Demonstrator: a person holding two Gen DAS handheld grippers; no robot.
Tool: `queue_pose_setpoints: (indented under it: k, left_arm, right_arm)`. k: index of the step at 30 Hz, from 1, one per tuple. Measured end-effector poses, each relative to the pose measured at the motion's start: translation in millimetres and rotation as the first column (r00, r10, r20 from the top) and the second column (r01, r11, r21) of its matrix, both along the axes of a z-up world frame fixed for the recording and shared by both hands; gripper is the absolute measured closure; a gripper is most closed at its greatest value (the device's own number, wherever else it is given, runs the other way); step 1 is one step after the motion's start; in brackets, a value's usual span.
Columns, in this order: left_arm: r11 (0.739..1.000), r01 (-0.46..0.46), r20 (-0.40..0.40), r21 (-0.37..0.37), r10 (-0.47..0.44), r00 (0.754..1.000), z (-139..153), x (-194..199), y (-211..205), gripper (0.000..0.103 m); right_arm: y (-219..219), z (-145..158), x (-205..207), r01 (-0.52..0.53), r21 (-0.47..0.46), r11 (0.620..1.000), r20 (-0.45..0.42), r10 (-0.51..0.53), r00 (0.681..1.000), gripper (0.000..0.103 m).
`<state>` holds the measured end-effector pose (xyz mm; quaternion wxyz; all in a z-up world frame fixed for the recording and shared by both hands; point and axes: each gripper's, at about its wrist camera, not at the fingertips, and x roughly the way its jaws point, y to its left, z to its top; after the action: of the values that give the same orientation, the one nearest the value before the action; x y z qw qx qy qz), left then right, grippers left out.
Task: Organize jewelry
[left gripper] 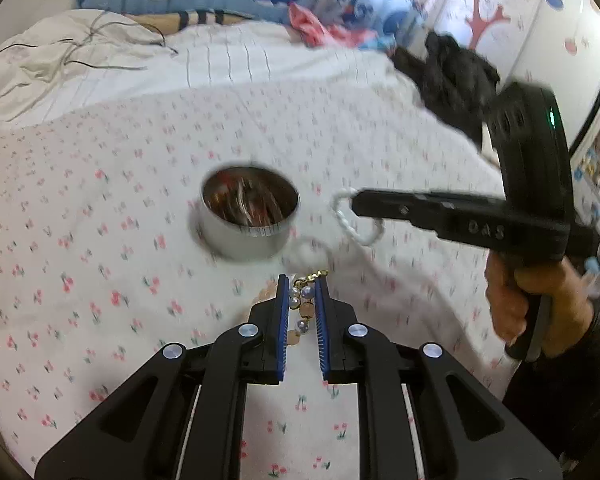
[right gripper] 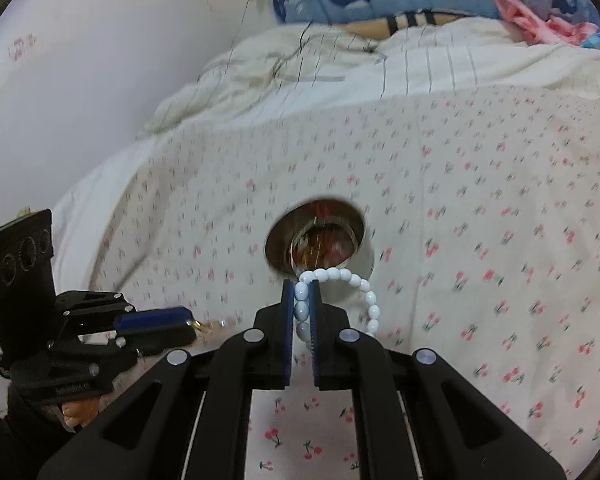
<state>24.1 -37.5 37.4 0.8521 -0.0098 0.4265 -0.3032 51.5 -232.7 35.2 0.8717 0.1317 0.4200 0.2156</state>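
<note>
Landmark: round metal tin [left gripper: 249,216], open top, standing on cherry-print bedsheet [left gripper: 100,240]; contents blurred. Bare sheet lies all round tin rim.

Left gripper [left gripper: 302,304]: near side of tin, approx. level w/ its right edge. Fingers clamped on gold-link pearl bracelet [left gripper: 302,308], chain end poking past tips toward tin.

Right gripper [right gripper: 301,304]: right of tin, fingers clamped on white bead bracelet [right gripper: 340,276]; loop hangs free beside tips, just short of tin rim. Rumpled duvet [right gripper: 300,68] lies beyond tin, well apart.
</note>
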Motion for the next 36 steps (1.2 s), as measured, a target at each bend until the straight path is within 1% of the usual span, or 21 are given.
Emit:
queue_pose_setpoints:
  k: [5, 9, 12, 13, 14, 15, 16, 17, 18, 19, 20, 23, 25, 27, 29, 30, 31, 32, 33, 35, 36]
  left_arm:
    - [0.997, -0.040, 0.016, -0.069, 0.041, 0.999, 16, 22, 2, 0.092]
    - [0.988, -0.043, -0.004, -0.147, 0.043, 0.999, 19, 46, -3, 0.092]
    - [0.981, -0.042, -0.022, -0.188, 0.039, 0.999, 16, 63, -12, 0.092]
    - [0.982, -0.043, -0.029, -0.185, 0.038, 0.999, 11, 68, -16, 0.091]
    - [0.987, -0.059, -0.027, -0.151, 0.055, 0.998, 6, 75, -20, 0.091]
    - [0.993, -0.101, -0.017, -0.061, 0.100, 0.995, -7, 87, -26, 0.091]
    - [0.993, -0.117, -0.023, -0.002, 0.116, 0.993, -17, 94, -31, 0.091]
    - [0.990, -0.131, -0.031, 0.056, 0.133, 0.991, -26, 101, -34, 0.091]
    - [0.978, -0.162, -0.027, 0.133, 0.167, 0.986, -36, 107, -36, 0.091]
    - [0.975, -0.169, -0.035, 0.146, 0.176, 0.984, -42, 108, -34, 0.091]
    - [0.977, -0.168, -0.045, 0.131, 0.175, 0.983, -44, 107, -31, 0.091]
    - [0.978, -0.179, -0.029, 0.108, 0.183, 0.983, -36, 100, -22, 0.090]
    - [0.980, -0.187, -0.026, 0.068, 0.189, 0.982, -30, 95, -9, 0.088]
    - [0.977, -0.210, -0.024, 0.042, 0.211, 0.977, -24, 90, 3, 0.083]
    - [0.970, -0.241, -0.020, 0.037, 0.242, 0.970, -24, 85, 14, 0.074]
    - [0.964, -0.262, -0.017, 0.041, 0.262, 0.965, -26, 81, 20, 0.072]
    - [0.961, -0.273, -0.016, 0.043, 0.273, 0.962, -27, 78, 26, 0.068]
    - [0.955, -0.294, -0.016, 0.044, 0.295, 0.955, -29, 74, 30, 0.062]
    - [0.950, -0.311, -0.016, 0.041, 0.311, 0.950, -32, 70, 32, 0.059]
    - [0.936, -0.351, -0.011, 0.034, 0.352, 0.936, -36, 60, 37, 0.046]
    - [0.930, -0.366, -0.005, 0.040, 0.366, 0.931, -38, 55, 38, 0.043]
  right_arm:
    - [-13, 14, 6, 0.034, 0.048, 0.998, 0.026, -0.035, 0.999, 0.095]
    - [-19, 17, 9, 0.054, 0.082, 0.995, 0.031, -0.056, 0.998, 0.095]
    - [-20, 19, 12, 0.064, 0.091, 0.994, 0.041, -0.068, 0.997, 0.095]
    - [-20, 20, 15, 0.068, 0.091, 0.994, 0.042, -0.072, 0.996, 0.095]
    - [-20, 20, 16, 0.070, 0.091, 0.993, 0.042, -0.074, 0.996, 0.095]
    - [-19, 19, 19, 0.070, 0.095, 0.993, 0.041, -0.074, 0.996, 0.095]
    - [-18, 18, 22, 0.070, 0.099, 0.993, 0.038, -0.074, 0.997, 0.095]
    - [-16, 17, 24, 0.069, 0.101, 0.992, 0.035, -0.073, 0.997, 0.095]
    - [-14, 15, 27, 0.066, 0.107, 0.992, 0.031, -0.070, 0.997, 0.095]
    - [-12, 15, 29, 0.064, 0.113, 0.992, 0.029, -0.068, 0.997, 0.095]
    - [-9, 13, 33, 0.058, 0.124, 0.991, 0.026, -0.061, 0.998, 0.095]
    - [0, 10, 44, 0.041, 0.164, 0.986, 0.019, -0.045, 0.999, 0.095]
    - [5, 5, 54, 0.029, 0.246, 0.969, -0.001, -0.030, 1.000, 0.095]
    - [7, -3, 63, 0.033, 0.316, 0.948, -0.027, -0.026, 0.999, 0.095]
    - [11, -14, 73, 0.089, 0.237, 0.967, -0.069, -0.075, 0.995, 0.095]
    - [12, -21, 78, 0.124, 0.157, 0.980, -0.085, -0.111, 0.990, 0.094]
    - [13, -27, 80, 0.154, 0.077, 0.985, -0.091, -0.147, 0.985, 0.086]
    - [11, -34, 81, 0.191, 0.015, 0.981, -0.105, -0.188, 0.977, 0.068]
    - [7, -38, 80, 0.218, 0.003, 0.976, -0.111, -0.216, 0.970, 0.063]
    - [5, -36, 76, 0.224, -0.016, 0.975, -0.093, -0.224, 0.970, 0.061]
    - [6, -32, 72, 0.219, -0.043, 0.975, -0.072, -0.222, 0.972, 0.060]
